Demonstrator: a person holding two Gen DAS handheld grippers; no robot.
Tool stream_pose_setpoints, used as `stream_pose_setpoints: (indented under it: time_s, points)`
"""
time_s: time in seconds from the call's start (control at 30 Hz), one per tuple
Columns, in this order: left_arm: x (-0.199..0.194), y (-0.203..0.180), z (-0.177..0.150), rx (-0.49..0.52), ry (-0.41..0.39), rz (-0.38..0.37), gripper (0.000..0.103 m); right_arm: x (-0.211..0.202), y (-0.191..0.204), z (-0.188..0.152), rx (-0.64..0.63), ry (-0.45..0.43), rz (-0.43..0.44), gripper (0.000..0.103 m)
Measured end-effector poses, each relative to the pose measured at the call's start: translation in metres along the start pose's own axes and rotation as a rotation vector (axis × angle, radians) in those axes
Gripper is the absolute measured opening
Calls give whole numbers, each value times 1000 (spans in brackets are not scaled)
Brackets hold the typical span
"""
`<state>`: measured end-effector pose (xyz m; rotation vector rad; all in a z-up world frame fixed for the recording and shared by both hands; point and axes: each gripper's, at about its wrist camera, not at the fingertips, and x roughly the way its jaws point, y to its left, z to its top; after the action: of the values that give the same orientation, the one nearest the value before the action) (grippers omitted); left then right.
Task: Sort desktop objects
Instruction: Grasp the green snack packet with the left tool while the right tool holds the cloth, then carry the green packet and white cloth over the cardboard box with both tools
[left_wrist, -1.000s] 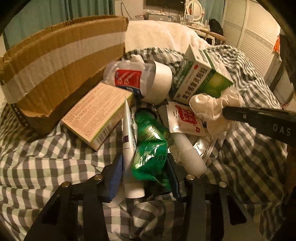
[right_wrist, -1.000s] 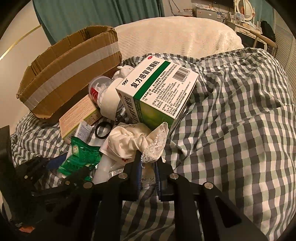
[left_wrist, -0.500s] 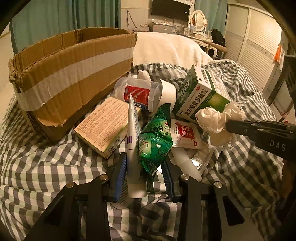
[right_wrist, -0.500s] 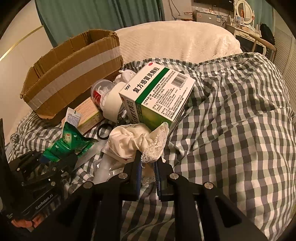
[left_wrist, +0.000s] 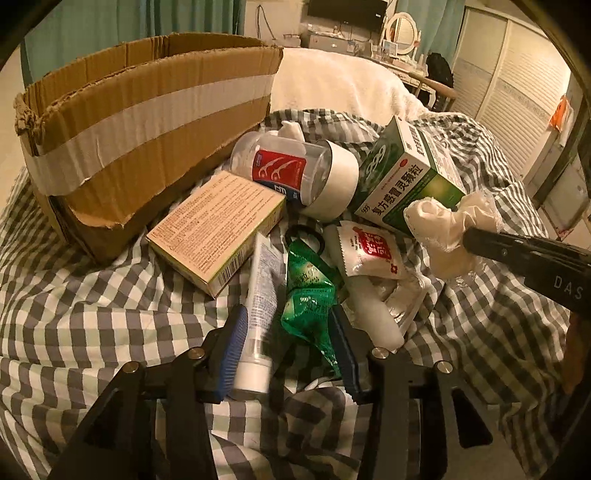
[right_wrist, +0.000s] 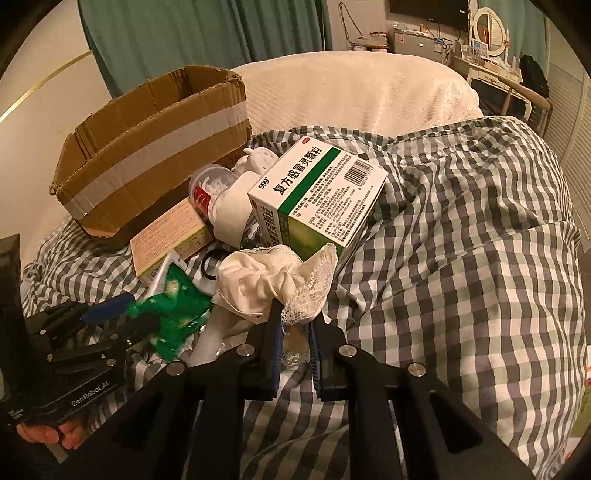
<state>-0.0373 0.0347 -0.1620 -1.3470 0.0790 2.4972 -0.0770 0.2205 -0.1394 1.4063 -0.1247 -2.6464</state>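
Note:
My left gripper (left_wrist: 291, 332) is shut on a white tube (left_wrist: 260, 306) and a green sachet (left_wrist: 308, 306), held together above the checked cloth; the gripper also shows in the right wrist view (right_wrist: 110, 321). My right gripper (right_wrist: 295, 328) is shut on a crumpled white lace cloth (right_wrist: 273, 280), which also shows in the left wrist view (left_wrist: 443, 229). A green-and-white medicine box (right_wrist: 317, 199), a clear floss-pick jar (left_wrist: 284, 170), a tan box (left_wrist: 218, 229) and a red-and-white sachet (left_wrist: 369, 251) lie in a pile.
An open cardboard box (left_wrist: 147, 122) with a white tape band stands at the left of the pile. A black ring (left_wrist: 304, 234) lies by the sachets. The checked cloth (right_wrist: 461, 258) spreads to the right. A white blanket (right_wrist: 354, 92) lies behind.
My left gripper has closed on the tube and green sachet and lifted them off the cloth, pulling back from the pile. My right gripper still holds the white cloth.

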Motion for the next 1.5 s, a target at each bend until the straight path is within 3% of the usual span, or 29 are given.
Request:
stream_pose_setpoints:
  time_s: [0.3,0.43,0.47,0.5,0.53,0.8,1.17,1.5]
  points:
    - [3,-10,5,33,-19,-27,48,4,-1,-1,4,15,4,12]
    - [26,-20,9,80,27,-30,47,7,-1,-1,4,24,4,12]
    - [34,-21,9,90,46,-25,44,8,-1,-1,3,26,4,12]
    - [40,-21,8,91,59,-14,35,8,-1,-2,3,28,7,12]
    - [43,-21,7,92,65,-6,34,8,-1,-2,4,27,7,12]
    - [13,-16,10,54,-30,-16,32,5,-1,-2,9,15,12,12]
    - [-58,-3,33,10,-212,-16,32,-38,12,10,5,-73,61,12]
    - [-103,36,80,-47,-359,55,32,-72,60,61,-110,-164,116,12]
